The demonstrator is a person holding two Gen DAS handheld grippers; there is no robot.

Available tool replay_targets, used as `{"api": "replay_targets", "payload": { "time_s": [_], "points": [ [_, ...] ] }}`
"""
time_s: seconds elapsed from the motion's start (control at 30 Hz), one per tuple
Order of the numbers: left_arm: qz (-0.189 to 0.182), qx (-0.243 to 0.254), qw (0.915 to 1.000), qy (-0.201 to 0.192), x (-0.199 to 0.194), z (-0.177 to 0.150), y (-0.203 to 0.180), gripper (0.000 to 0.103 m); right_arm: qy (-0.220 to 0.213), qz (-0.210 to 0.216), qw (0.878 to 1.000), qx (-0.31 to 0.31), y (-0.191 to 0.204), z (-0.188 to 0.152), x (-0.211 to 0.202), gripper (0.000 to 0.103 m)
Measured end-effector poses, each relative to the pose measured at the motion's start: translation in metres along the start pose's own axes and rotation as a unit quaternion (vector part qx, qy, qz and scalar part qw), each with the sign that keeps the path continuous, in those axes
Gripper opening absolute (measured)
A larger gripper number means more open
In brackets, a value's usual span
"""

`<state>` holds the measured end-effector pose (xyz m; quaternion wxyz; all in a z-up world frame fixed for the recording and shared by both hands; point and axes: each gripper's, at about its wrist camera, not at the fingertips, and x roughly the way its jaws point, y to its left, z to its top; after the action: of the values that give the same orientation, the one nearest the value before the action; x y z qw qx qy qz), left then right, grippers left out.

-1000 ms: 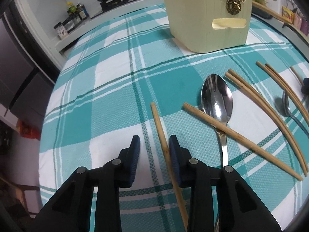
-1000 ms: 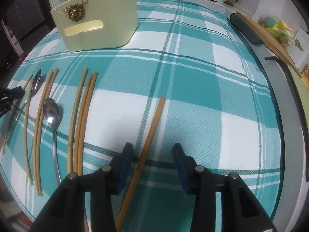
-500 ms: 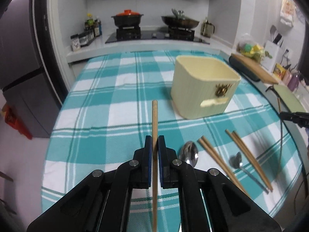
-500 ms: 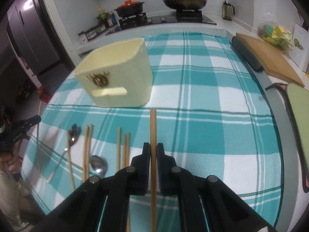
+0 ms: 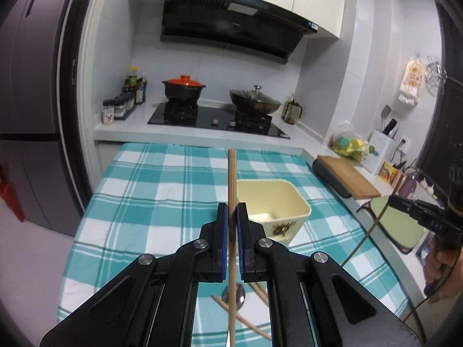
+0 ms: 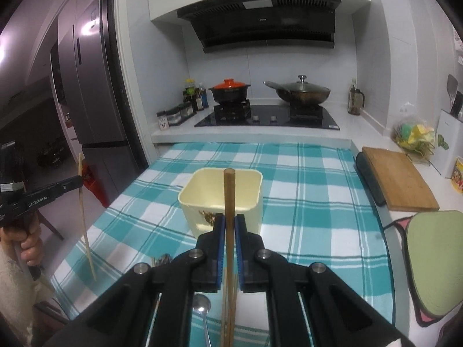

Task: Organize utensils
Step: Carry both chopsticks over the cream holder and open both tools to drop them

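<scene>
Kitchen table under teal-and-white checked cloth (image 6: 303,202). Left gripper (image 5: 231,219) and right gripper (image 6: 230,231): each clenched on one upright wooden chopstick (image 5: 231,179) (image 6: 229,199). Cream square plastic holder (image 6: 222,190): ahead below; twelve o'clock from right, one o'clock from left.

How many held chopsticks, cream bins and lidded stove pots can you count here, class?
Held chopsticks: 2, one each in left gripper and right gripper
Cream bin: 1
Lidded pots: 2
Total: 5
</scene>
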<state>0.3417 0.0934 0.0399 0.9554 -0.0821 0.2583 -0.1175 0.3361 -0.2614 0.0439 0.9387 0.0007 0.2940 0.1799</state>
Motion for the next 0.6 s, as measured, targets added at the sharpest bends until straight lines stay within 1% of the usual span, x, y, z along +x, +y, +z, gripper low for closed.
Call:
{"api": "replay_targets", "payload": {
  "time_s": [0.2, 0.33, 0.43, 0.5, 0.6],
  "points": [
    [0.0, -0.006, 0.9988, -0.048, 0.025, 0.067, -0.02, 0.004, -0.032, 0.016, 0.999, -0.007, 0.011, 0.058, 0.021, 0.007],
    [0.008, -0.008, 0.9968, -0.078, 0.061, 0.11, -0.037, 0.004, -0.06, 0.021, 0.998, -0.023, 0.016, 0.099, 0.04, 0.007],
    [0.014, -0.008, 0.9955, -0.093, 0.092, 0.127, -0.048, 0.004, -0.071, 0.024, 0.997, -0.028, 0.013, 0.12, 0.06, 0.007],
    [0.02, -0.008, 0.9954, -0.094, 0.116, 0.131, -0.055, 0.004, -0.072, 0.019, 0.997, -0.036, 0.011, 0.128, 0.075, 0.007],
    [0.023, -0.014, 0.9969, -0.074, 0.157, 0.125, -0.061, 0.004, -0.044, 0.014, 0.998, -0.034, 0.002, 0.133, 0.108, 0.007]
  ]
}}
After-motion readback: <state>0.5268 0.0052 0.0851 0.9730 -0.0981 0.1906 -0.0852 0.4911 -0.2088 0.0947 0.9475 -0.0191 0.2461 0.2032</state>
